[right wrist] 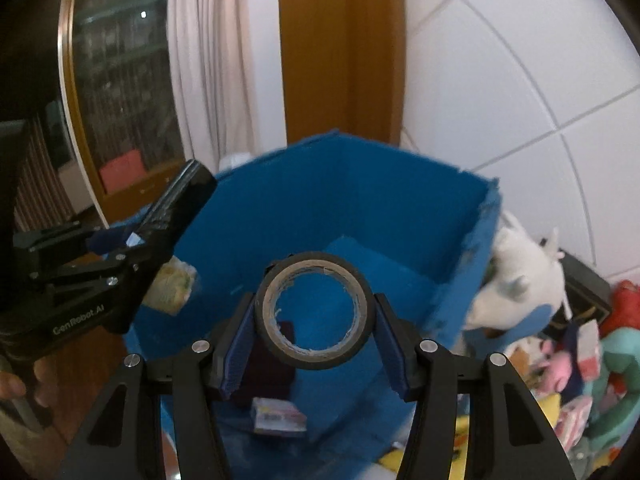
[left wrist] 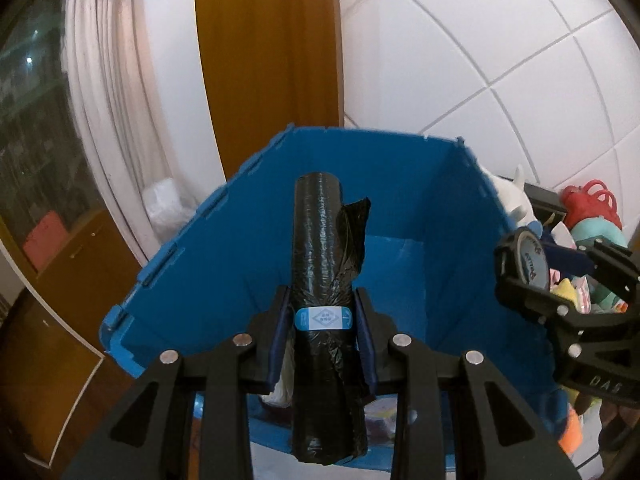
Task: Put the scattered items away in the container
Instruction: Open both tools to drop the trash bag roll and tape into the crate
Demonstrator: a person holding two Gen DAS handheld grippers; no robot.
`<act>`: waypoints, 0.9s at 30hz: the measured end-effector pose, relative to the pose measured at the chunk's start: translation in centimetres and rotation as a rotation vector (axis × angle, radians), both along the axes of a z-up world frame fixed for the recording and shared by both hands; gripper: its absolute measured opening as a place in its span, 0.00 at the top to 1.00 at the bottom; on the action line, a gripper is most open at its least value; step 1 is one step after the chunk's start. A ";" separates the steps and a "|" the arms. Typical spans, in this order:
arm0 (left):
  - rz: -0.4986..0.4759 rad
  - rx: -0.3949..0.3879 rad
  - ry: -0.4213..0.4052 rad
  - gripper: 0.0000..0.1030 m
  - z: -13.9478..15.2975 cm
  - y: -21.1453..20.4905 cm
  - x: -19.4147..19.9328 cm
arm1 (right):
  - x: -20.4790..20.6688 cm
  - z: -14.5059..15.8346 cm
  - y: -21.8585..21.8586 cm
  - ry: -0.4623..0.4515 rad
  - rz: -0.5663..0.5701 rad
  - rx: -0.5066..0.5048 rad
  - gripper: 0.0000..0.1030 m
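Item 1: black bin-bag roll (left wrist: 326,312). My left tongs (left wrist: 324,332) hold it, clamped narrow across the blue label band, its long axis running out ahead of the fingers, over the open blue container (left wrist: 400,184). I judge it light and soft-skinned; the film looks slippery and a loose flap hangs at one side, so the banded middle is the place to hold it.

Item 2: tape ring (right wrist: 316,316). My right tongs (right wrist: 316,332) grip it by the outer rim, at middling width, hole facing the camera, also above the container. I judge it stiff and light; the rim takes a firm pinch.

Already inside: small packets on the floor of the bin. Soft toys (right wrist: 516,280) lie outside its right wall.
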State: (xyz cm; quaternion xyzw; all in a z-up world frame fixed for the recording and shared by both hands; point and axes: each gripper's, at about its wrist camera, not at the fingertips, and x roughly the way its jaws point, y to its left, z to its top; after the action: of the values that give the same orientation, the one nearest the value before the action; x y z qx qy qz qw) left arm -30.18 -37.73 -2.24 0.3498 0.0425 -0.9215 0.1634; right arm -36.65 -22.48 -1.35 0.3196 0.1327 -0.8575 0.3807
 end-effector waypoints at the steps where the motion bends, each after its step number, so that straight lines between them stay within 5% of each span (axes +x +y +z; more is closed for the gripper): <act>1: -0.004 0.004 -0.007 0.70 -0.4 -0.5 -0.1 | -0.1 -0.5 -0.5 -0.003 -0.004 0.015 0.46; 11: -0.042 0.035 -0.067 0.67 -2.8 -1.3 -1.2 | -0.7 -2.5 -1.7 -0.005 -0.084 0.093 0.46; 13: -0.031 0.032 -0.074 0.58 -2.9 -1.5 -1.5 | -1.0 -2.6 -1.6 -0.006 -0.098 0.094 0.45; 15: -0.028 0.028 -0.062 0.28 -2.7 -1.6 -1.5 | -1.2 -2.6 -1.5 -0.005 -0.110 0.091 0.38; 17: -0.028 0.014 -0.048 0.20 -2.6 -1.5 -1.3 | -1.3 -2.4 -1.4 0.002 -0.118 0.090 0.30; 20: -0.028 0.008 -0.050 0.20 -2.6 -1.4 -1.2 | -1.3 -2.2 -1.4 0.013 -0.123 0.092 0.14; 27: -0.016 0.012 -0.056 0.20 -2.6 -1.6 -0.7 | -0.8 -1.9 -1.6 0.030 -0.120 0.090 0.08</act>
State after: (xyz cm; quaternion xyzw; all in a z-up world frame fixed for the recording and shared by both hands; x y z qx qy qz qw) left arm -30.85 -39.30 -4.81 0.3767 0.0405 -0.9123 0.1554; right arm -37.50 -24.04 -3.20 0.3307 0.1572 -0.8768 0.3118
